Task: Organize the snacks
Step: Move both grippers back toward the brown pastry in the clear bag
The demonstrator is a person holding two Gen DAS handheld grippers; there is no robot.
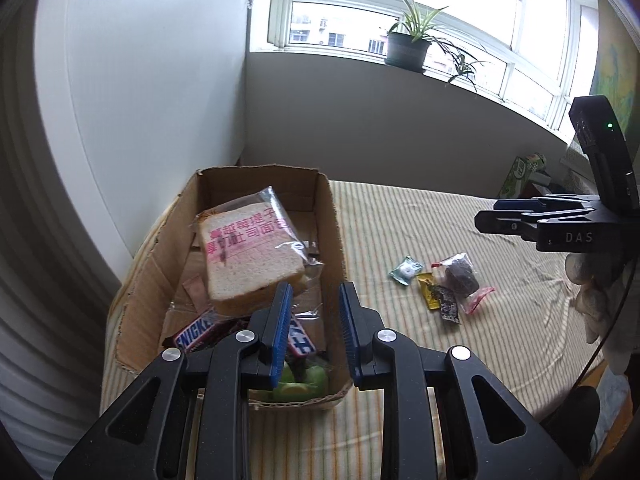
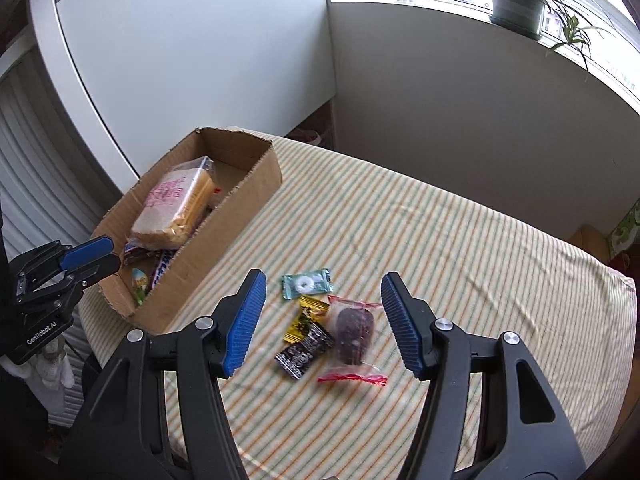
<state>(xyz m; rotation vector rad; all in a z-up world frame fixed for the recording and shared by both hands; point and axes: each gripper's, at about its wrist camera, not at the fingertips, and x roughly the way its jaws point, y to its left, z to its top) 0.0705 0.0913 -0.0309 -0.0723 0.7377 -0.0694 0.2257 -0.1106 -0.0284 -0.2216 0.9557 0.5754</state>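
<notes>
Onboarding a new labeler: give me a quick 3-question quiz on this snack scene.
1. True or false: the wrapped bread lies inside the cardboard box.
2. How many small snacks lie on the striped cloth? A) two B) four C) six
3. Fill in: both tongs, left and right, hold ____.

Key: 1 true; 2 B, namely green candy, yellow packet, black packet, dark cake in clear bag; 3 nothing.

Daylight pours in from my window (image 1: 420, 12), blown out white, so the room's bright with soft shadows. Heavy fisheye bending and dark corners at the edges. The striped cloth (image 2: 400, 240) looks slightly motion-smeared.
</notes>
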